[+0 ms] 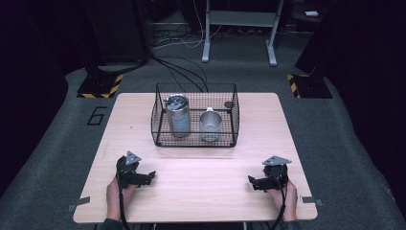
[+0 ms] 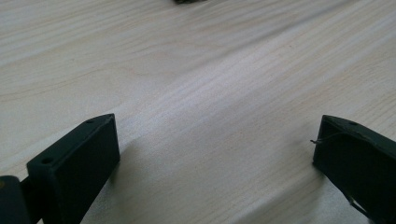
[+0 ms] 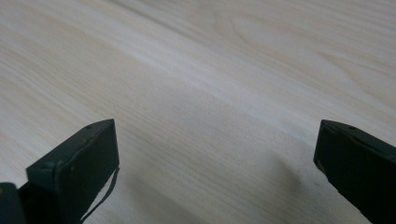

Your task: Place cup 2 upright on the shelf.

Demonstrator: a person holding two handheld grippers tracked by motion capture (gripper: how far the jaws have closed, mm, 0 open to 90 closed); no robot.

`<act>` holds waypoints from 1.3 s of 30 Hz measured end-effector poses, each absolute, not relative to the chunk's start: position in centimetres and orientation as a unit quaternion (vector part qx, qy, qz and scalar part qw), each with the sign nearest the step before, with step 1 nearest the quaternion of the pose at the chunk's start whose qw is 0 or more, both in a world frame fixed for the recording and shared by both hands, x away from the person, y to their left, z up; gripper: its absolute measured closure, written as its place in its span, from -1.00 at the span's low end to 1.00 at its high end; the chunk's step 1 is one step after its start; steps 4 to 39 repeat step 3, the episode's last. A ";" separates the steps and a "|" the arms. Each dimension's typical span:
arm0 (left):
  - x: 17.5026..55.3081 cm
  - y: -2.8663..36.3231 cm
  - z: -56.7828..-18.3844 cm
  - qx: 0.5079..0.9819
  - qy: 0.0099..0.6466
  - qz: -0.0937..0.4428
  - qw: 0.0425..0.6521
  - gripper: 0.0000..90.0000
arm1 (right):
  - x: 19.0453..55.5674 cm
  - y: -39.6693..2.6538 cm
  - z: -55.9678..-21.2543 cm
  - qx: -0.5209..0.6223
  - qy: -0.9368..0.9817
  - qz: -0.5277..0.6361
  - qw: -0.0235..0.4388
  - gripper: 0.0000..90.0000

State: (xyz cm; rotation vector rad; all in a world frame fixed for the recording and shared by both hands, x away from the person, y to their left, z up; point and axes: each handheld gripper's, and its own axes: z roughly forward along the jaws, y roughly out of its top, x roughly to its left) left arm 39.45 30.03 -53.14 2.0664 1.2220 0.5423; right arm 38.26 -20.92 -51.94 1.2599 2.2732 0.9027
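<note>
High view – wire basket [image 1: 195, 139] holds canister [image 1: 178, 116] and metal cup [image 1: 210, 125]; left gripper [image 1: 150, 176] and right gripper [image 1: 251, 180] released over bare worktop [image 1: 201, 167].

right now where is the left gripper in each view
High view: left gripper at lower left, over the table, jaws pointing right.
Left gripper view: its two black jaws rise from the bottom corners, wide apart.
Right gripper view: the right gripper and its own jaws, over wood.
Shared landmark: the table's pale wood grain.
</note>
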 end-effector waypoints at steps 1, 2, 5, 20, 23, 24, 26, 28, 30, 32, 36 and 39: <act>39.5 30.0 -53.1 0.791 0.469 0.207 0.334 -0.99 | 38.2 -20.9 -52.2 0.454 0.809 0.319 0.193 -1.00; 39.5 30.0 -53.1 0.791 0.469 0.208 0.334 -0.99 | 38.2 -20.9 -52.7 0.452 0.810 0.319 0.195 -1.00; 39.5 30.0 -53.2 0.790 0.470 0.207 0.334 -0.99 | 38.2 -21.2 -53.0 0.449 0.806 0.336 0.188 -1.00; 39.5 30.0 -53.2 0.790 0.470 0.207 0.334 -0.99 | 38.2 -21.2 -53.0 0.449 0.806 0.336 0.188 -1.00; 39.5 30.0 -53.2 0.790 0.470 0.207 0.334 -0.99 | 38.2 -21.2 -53.0 0.449 0.806 0.336 0.188 -1.00; 39.5 30.0 -53.2 0.790 0.470 0.207 0.334 -0.99 | 38.2 -21.2 -53.0 0.449 0.806 0.336 0.188 -1.00; 39.5 30.0 -53.2 0.790 0.470 0.207 0.334 -0.99 | 38.2 -21.2 -53.0 0.449 0.806 0.336 0.188 -1.00; 39.5 30.0 -53.2 0.790 0.470 0.207 0.334 -0.99 | 38.2 -21.2 -53.0 0.449 0.806 0.336 0.188 -1.00; 39.5 30.0 -53.2 0.790 0.470 0.207 0.334 -0.99 | 38.2 -21.2 -53.0 0.449 0.806 0.336 0.188 -1.00; 39.5 30.0 -53.2 0.790 0.470 0.207 0.334 -0.99 | 38.2 -21.2 -53.0 0.449 0.806 0.336 0.188 -1.00; 39.5 30.0 -53.2 0.790 0.470 0.207 0.334 -0.99 | 38.2 -21.2 -53.0 0.449 0.806 0.336 0.188 -1.00; 39.5 30.0 -53.2 0.790 0.470 0.207 0.334 -0.99 | 38.2 -21.2 -53.0 0.449 0.806 0.336 0.188 -1.00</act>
